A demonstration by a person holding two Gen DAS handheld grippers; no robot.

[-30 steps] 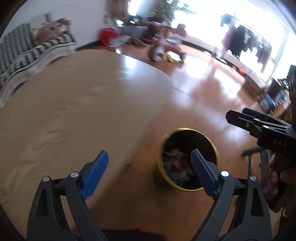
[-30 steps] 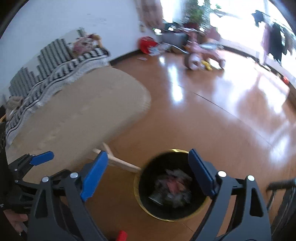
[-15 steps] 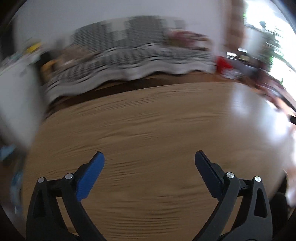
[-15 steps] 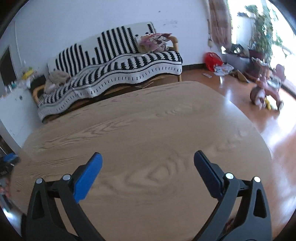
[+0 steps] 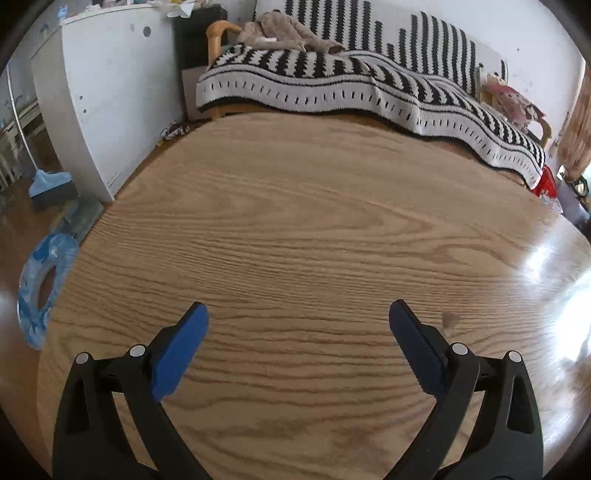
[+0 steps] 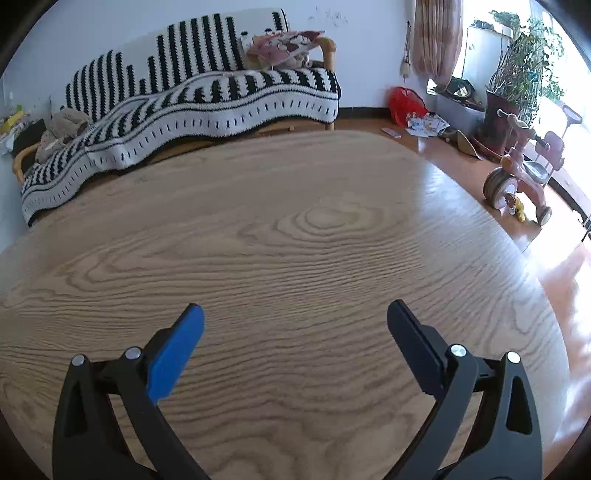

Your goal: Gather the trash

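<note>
Your left gripper point(image 5: 298, 319) hangs over the wooden table point(image 5: 295, 206), jaws spread wide, with nothing between the blue pads point(image 5: 181, 347). Only bare wood grain shows in the gap. Your right gripper point(image 6: 295, 318) is the same: jaws wide apart, empty, tilted down at the table top point(image 6: 295, 229).

No trash shows on the table in either view, and neither view shows a bin. The only loose litter you can see is in the right wrist view: a scatter of papers point(image 6: 424, 122) on the floor beyond the table's far right edge, just beside a red bag point(image 6: 404, 103) against the wall.

Beyond the table's far edge stands a sofa point(image 5: 369, 77) draped in a black-and-white striped blanket point(image 6: 221, 99). A brown plush toy point(image 5: 288, 33) lies on its left end in the left wrist view, and a pink cushion point(image 6: 284, 44) sits at the other end.

To the left of the table, your left camera shows a white cabinet point(image 5: 110, 85), a blue brush point(image 5: 50, 186) on the floor near its base, and a blue swim ring point(image 5: 40, 284) lying close to the table's left rim.

To the right, your right camera shows a pink tricycle point(image 6: 524, 173) on the shiny wooden floor point(image 6: 565, 280), well apart from the table, and potted plants point(image 6: 517, 74) by the bright window.
</note>
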